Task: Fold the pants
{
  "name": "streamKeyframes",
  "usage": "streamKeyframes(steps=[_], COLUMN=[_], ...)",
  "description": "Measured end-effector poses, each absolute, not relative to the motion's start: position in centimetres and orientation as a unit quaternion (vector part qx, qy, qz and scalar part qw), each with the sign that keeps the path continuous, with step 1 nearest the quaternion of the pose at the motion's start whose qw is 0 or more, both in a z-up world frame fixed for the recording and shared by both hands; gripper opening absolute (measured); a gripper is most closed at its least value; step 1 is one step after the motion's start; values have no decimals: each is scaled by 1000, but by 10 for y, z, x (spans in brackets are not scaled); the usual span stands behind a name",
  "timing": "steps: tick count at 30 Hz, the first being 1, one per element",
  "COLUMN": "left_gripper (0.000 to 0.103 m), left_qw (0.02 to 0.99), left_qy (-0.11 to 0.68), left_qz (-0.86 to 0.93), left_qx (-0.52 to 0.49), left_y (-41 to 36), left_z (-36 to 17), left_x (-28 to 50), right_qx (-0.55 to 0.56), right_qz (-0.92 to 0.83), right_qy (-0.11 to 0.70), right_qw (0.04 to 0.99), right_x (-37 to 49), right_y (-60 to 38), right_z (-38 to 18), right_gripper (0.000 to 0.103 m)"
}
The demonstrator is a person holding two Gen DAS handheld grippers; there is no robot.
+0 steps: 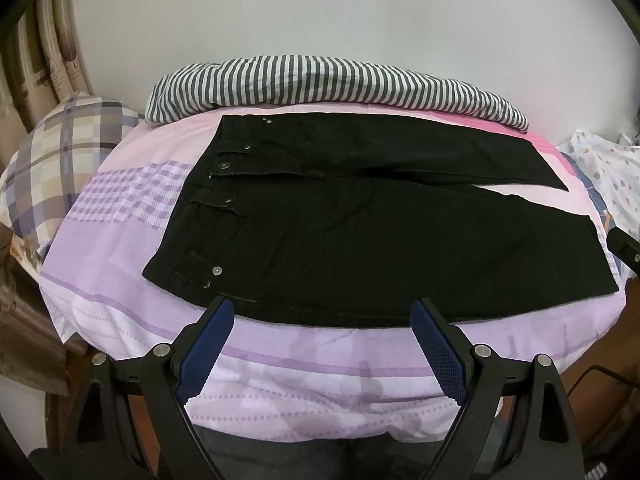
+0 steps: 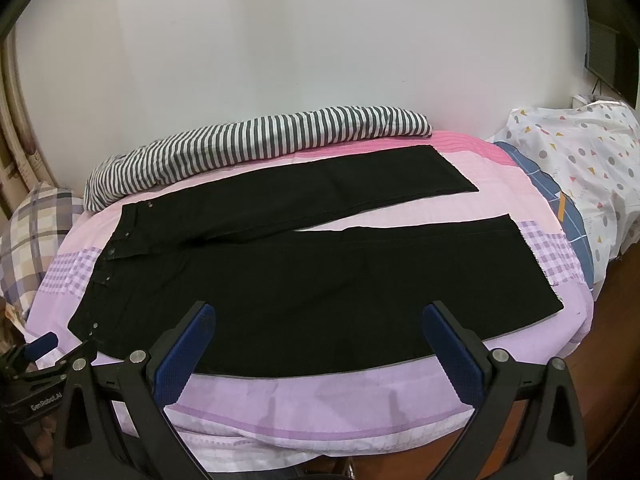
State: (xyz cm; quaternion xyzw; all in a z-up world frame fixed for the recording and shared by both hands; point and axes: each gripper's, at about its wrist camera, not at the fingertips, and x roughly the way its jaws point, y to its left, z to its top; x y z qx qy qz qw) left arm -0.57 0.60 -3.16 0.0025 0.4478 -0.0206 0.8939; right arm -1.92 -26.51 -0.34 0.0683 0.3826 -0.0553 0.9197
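Lying flat on the bed [image 1: 120, 312], the black pants [image 1: 360, 240] are spread front side up, waistband toward the left and both legs running off to the right, parted in a narrow V with the pink-and-purple sheet showing between the hems. No fold has been made yet.

From the left wrist view the waist end is plain: the waist button [image 1: 223, 165] with the fly seam beside it, metal rivets at the pocket corners, and belt loops on the band. That view also catches a plaid pillow [image 1: 60, 160] at the left end of the bed, and a dark sliver of the right claw [image 1: 624, 246] at the right edge of the frame. The left claw [image 1: 323, 311] hangs with its blue pads wide apart, holding nothing, just over the near side seam of the near leg.

From the right wrist view the leg ends are clearer: the far hem [image 2: 456, 170] lies square, and the near hem [image 2: 536, 264] reaches close to the right end of the bed. A white cloth with coloured dots and triangles [image 2: 580, 152] is bunched past the foot of the bed. The right claw [image 2: 319, 308] is likewise spread wide and empty above the near leg, about mid-thigh.

Both views show a grey-and-white striped cloth [image 1: 320, 80] heaped along the wall [image 2: 280, 40] behind the pants, just beyond the far leg.
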Motion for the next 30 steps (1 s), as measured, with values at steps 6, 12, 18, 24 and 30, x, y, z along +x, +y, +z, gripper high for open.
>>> streamKeyframes(steps=[6,12,18,24,30], left_gripper=[90,90,90,90,84], left_qw=[894,893,892,894,890], left_qy=[447,450,452,446,451], left_qz=[-19,-19,-24,-14,2], left_qx=[1,0,-17,-37,-71], left_y=[7,9,17,39,85], left_z=[-31,-31,-32,-30,-26], left_x=[-3,1,18,48,103], right_qx=[72,75,85,107,96], right_qz=[-55,-54,-46,-28,-7], right_qy=[380,382,390,397,397], right_qw=[921,919,916,911,913], right_x=[-17,-13,-4,13,41], right_y=[-268,-270,-274,-280,-275], right_z=[-3,-5,-10,-14,-13], right_gripper=[103,103,103,103,103])
